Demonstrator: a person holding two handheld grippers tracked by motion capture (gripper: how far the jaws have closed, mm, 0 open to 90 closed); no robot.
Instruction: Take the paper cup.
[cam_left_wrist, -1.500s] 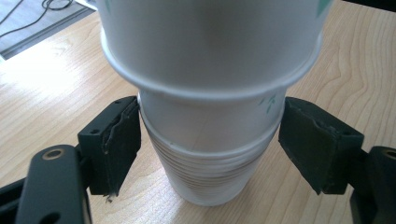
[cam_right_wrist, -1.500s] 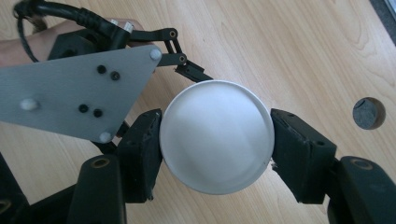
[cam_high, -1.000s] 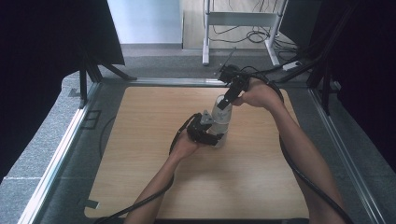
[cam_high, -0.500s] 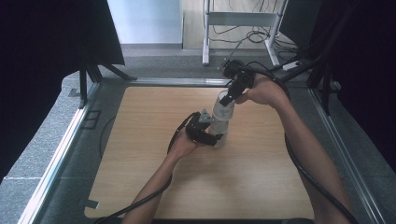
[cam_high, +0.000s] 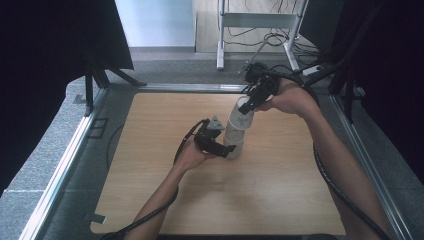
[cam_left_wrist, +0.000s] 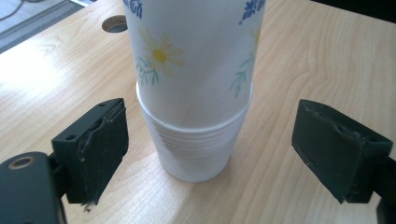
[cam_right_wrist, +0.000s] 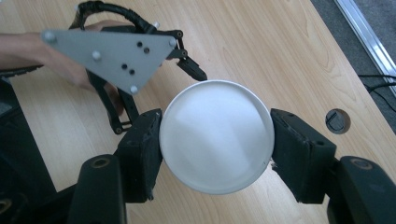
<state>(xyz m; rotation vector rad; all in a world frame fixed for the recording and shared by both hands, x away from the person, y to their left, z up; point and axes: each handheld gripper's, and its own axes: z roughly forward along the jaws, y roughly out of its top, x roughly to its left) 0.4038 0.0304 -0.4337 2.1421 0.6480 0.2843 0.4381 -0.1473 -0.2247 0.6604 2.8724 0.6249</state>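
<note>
A: Nearest to the person, what does the left gripper (cam_high: 227, 148) do?

B: It stands low at the foot of the stack of paper cups (cam_left_wrist: 196, 149), and its jaws have just been opening. In the left gripper view the two pads (cam_left_wrist: 100, 140) are apart from the cup wall on both sides, so the stack is between them but not pressed.

A: And the stack itself?

B: It stands upright on the wooden table (cam_high: 150, 200), near the middle. The top cup (cam_left_wrist: 201, 60), with a daisy print, sits partly raised out of the nested cups under it.

A: Farther away, the right gripper (cam_high: 248, 106)?

B: Its jaws are clamped on the rim of the top cup (cam_right_wrist: 215, 136); the right gripper view looks down into the white inside, with a pad touching each side.

A: So how far is the work?

B: I judge the separating is half done. The top cup is gripped and loosened, but its lower part is not yet out of the stack. Left is to lift it fully free and to set it down somewhere on the table.
</note>
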